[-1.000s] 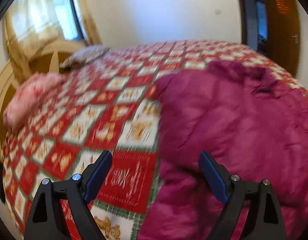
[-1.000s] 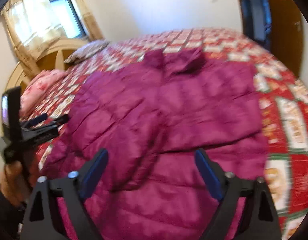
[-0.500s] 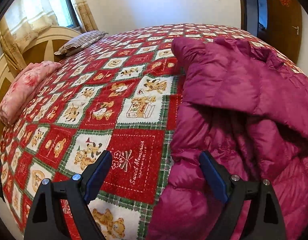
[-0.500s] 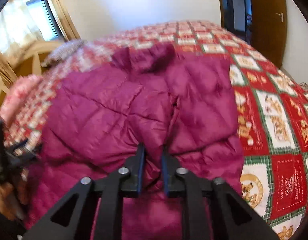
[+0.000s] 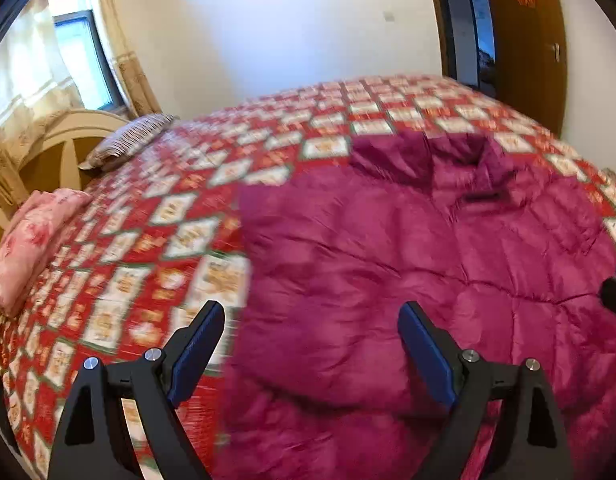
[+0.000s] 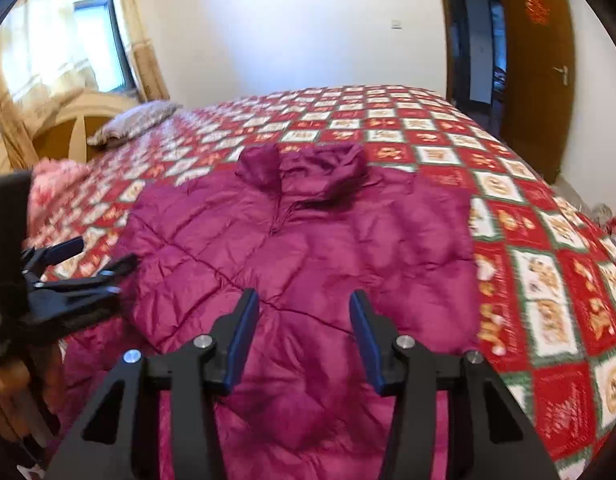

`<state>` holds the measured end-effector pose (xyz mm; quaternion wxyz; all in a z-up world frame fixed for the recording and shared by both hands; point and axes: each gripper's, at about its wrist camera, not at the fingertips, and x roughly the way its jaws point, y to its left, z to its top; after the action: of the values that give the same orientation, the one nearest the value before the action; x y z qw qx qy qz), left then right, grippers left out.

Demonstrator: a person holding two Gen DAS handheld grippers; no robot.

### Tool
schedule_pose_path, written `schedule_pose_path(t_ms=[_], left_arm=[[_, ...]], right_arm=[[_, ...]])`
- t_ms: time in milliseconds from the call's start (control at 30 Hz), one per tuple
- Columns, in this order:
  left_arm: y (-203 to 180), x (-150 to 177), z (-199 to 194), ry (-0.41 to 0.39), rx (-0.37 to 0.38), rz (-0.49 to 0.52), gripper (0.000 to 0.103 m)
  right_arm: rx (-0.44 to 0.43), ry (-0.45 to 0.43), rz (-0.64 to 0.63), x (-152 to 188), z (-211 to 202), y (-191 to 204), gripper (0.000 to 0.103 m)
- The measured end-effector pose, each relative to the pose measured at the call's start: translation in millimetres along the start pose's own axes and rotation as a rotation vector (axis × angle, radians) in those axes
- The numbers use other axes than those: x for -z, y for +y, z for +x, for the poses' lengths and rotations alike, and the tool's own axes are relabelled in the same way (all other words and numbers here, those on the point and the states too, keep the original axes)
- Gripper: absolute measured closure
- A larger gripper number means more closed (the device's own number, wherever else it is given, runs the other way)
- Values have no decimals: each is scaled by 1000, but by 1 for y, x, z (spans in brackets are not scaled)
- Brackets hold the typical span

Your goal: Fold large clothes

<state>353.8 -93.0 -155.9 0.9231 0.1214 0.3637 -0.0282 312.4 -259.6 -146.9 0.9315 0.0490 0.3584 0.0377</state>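
Both sleeves look folded onto the magenta jacket. The right gripper has just been opening, nothing between; the left gripper is spread, empty. Next, pinch the near hem at both corners and lift evenly.

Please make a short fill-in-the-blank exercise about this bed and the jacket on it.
1. The jacket lying on the bedspread has the colour ____.
2. The jacket's collar points toward the far ____ of the room.
3. Between the fingers of the right gripper there is ____.
4. At the headboard lie two ____.

Missing words: magenta; wall; nothing; pillows
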Motion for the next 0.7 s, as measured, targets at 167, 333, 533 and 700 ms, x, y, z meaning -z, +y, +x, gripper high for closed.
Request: schedule_pose_path(t_ms=[167,333,533,700], left_arm=[[-20,15,37,48,-15,8,13],[-25,20,42,39,-19,19,13],[-25,21,46,50,-10,16,12],[-12,16,33,74,-12,-13,12]], right_arm=[[32,72,-16,15,44,-3,66],[35,87,-14,25,46,-11,67],[55,92,-30,28,52,-7,67],[57,91,-36,28,53,-6,67]])
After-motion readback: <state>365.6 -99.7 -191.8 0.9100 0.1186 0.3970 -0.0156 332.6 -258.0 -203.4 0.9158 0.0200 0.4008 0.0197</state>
